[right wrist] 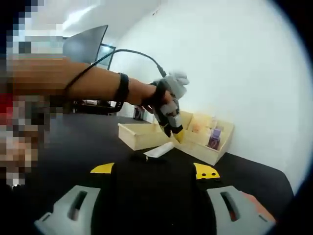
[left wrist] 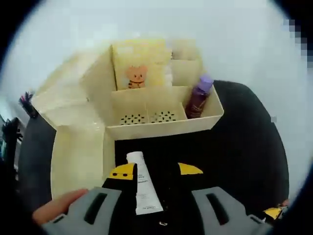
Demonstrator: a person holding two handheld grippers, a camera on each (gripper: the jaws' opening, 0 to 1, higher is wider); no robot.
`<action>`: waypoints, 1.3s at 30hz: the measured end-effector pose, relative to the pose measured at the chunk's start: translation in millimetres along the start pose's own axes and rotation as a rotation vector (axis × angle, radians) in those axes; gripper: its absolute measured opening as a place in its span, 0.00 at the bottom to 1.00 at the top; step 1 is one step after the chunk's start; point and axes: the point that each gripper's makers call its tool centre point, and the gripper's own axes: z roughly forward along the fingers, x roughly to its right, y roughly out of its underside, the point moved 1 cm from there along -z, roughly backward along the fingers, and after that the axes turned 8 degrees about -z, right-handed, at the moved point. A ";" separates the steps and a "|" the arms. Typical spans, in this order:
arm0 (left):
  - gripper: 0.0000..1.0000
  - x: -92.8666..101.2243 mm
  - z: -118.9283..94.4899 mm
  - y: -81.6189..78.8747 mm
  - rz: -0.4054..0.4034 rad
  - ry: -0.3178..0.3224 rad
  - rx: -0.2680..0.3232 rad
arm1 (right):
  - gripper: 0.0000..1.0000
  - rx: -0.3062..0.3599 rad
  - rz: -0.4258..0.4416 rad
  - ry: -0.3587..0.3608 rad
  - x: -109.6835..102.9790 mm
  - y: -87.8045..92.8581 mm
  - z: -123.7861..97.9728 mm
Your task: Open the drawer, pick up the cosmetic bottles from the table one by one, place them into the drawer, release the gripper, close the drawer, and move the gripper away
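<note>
Yellow-tipped jaws of the left gripper [left wrist: 155,172] stand apart in the left gripper view, with a white tube [left wrist: 143,183] lying on the black counter [left wrist: 244,147] between them, nearer the left jaw; whether that jaw touches the tube I cannot tell. The tube points away from the camera, its cap end toward the organizer. A fingertip [left wrist: 56,205] shows at the lower left beside the gripper's grey body.

Just beyond the tube stands a cream plastic organizer [left wrist: 161,128] with open compartments. A purple bottle [left wrist: 199,96] with a lilac cap leans tilted in the right-hand compartment. The two front compartments have dotted floors, and a yellow card with a bear picture [left wrist: 138,76] stands upright behind them. A flat cream tray [left wrist: 78,156] extends left and toward the camera from the organizer.

In the right gripper view the right gripper [right wrist: 154,170] has its jaws wide apart with nothing between them, above the dark counter [right wrist: 254,176]. Farther off, a person's forearm [right wrist: 98,85] with a black wristband reaches in from the left, holding the left gripper [right wrist: 171,125] pointed down over the tube [right wrist: 159,150], next to the organizer [right wrist: 203,137] and the bottle [right wrist: 214,138]. A white wall [right wrist: 234,58] stands behind.
</note>
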 end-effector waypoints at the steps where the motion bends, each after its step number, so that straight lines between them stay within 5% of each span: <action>1: 0.34 0.9 1.5 2.3 -0.003 0.004 -0.006 | 0.56 0.002 0.002 -0.001 0.0 -0.9 0.0; 6: 0.34 -21.9 10.2 17.9 0.038 -0.124 -0.060 | 0.56 0.016 0.007 -0.007 -1.6 -4.9 -0.6; 22: 0.32 -35.9 30.6 34.2 -0.063 -0.121 -0.107 | 0.55 0.013 -0.003 -0.025 -8.1 -6.0 -0.3; 39: 0.18 -35.1 31.0 33.1 -0.019 -0.154 -0.109 | 0.55 0.008 -0.007 -0.018 -4.1 -5.8 -1.5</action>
